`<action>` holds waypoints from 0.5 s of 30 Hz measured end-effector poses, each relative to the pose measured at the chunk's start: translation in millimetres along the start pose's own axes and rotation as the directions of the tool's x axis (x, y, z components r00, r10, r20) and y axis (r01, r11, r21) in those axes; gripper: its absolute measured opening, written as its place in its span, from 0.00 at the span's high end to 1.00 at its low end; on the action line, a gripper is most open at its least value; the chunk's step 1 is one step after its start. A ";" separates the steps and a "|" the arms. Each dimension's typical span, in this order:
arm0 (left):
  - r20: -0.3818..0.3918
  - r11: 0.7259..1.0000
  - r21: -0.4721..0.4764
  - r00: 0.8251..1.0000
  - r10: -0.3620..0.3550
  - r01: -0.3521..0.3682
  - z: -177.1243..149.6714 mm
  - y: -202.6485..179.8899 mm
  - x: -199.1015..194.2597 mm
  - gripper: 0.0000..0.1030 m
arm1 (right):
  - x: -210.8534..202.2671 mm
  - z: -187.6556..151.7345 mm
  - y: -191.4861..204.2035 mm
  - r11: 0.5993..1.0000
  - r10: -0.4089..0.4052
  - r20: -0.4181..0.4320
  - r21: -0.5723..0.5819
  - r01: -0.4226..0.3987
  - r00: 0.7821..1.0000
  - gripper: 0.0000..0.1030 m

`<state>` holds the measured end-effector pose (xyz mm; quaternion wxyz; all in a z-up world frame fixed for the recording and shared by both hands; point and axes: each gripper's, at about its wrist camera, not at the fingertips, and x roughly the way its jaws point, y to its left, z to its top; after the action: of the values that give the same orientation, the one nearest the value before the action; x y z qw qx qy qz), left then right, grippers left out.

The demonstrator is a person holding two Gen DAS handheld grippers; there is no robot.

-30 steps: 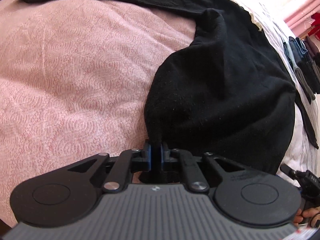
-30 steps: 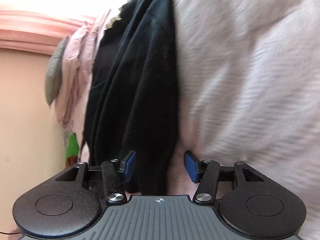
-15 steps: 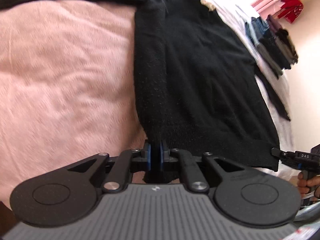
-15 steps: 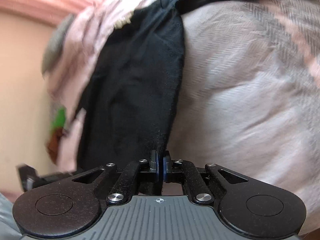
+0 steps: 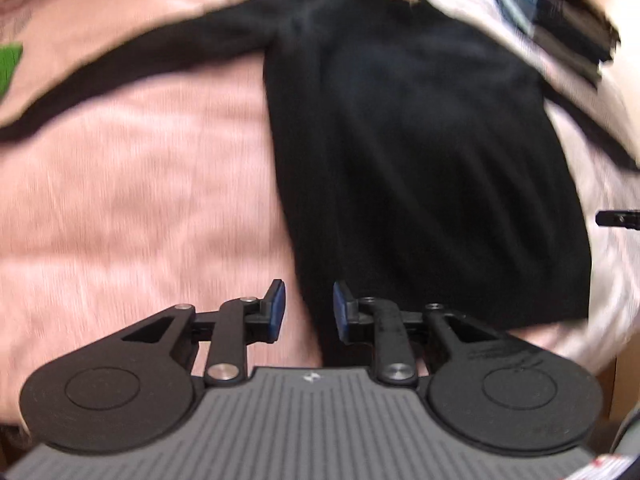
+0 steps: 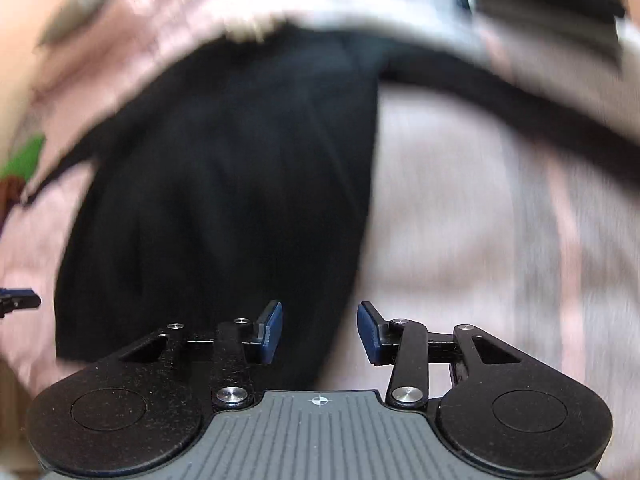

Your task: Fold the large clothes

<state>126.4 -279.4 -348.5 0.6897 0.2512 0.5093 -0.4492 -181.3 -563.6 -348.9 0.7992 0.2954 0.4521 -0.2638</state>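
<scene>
A black sweater [image 5: 420, 160] lies spread flat on the pink bedspread [image 5: 140, 200], hem nearest me and one sleeve [image 5: 132, 60] stretched out to the left. My left gripper [image 5: 308, 310] hovers over the hem's left corner. Its jaws are opening, and the blue pads [image 5: 277, 310] stand clear of the cloth below. In the right wrist view the sweater [image 6: 224, 200] fills the left half, with its other sleeve [image 6: 520, 120] running right. My right gripper [image 6: 320, 330] hangs above the hem's right corner, jaws opening, pads off the fabric. Both views are motion-blurred.
A stack of folded dark clothes [image 5: 568, 28] sits beyond the sweater at the far right, also visible as a dark pile [image 6: 540, 4]. Something green [image 5: 8, 64] lies at the bed's left edge. The right gripper's tip [image 5: 620, 218] shows at the right border.
Both grippers were shut on the sweater's hem half a second ago; both have let go and risen. The sweater now lies flat and straightened on the bed.
</scene>
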 end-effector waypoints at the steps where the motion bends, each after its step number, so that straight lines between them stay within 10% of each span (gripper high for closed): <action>1: 0.033 1.000 0.014 0.999 -0.001 0.000 14.5 -1.7 5.0 0.80 | 4.8 11.8 1.8 1.000 0.012 0.045 -0.019 -0.011 0.999 0.62; 10: 0.263 0.967 0.251 0.964 -0.027 -0.042 212.8 8.9 114.8 0.79 | 120.3 180.5 -24.2 0.974 -0.003 0.191 -0.220 0.046 0.982 0.62; 15: 0.268 0.908 0.418 0.957 -0.109 -0.013 321.8 5.8 177.5 0.56 | 194.9 260.5 -40.2 0.937 0.053 0.169 -0.350 0.010 0.984 0.61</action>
<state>298.8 -600.0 -399.6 0.6751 0.3121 0.3034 -0.5956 26.7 -806.5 -421.0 0.8786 0.1295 0.4160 -0.1956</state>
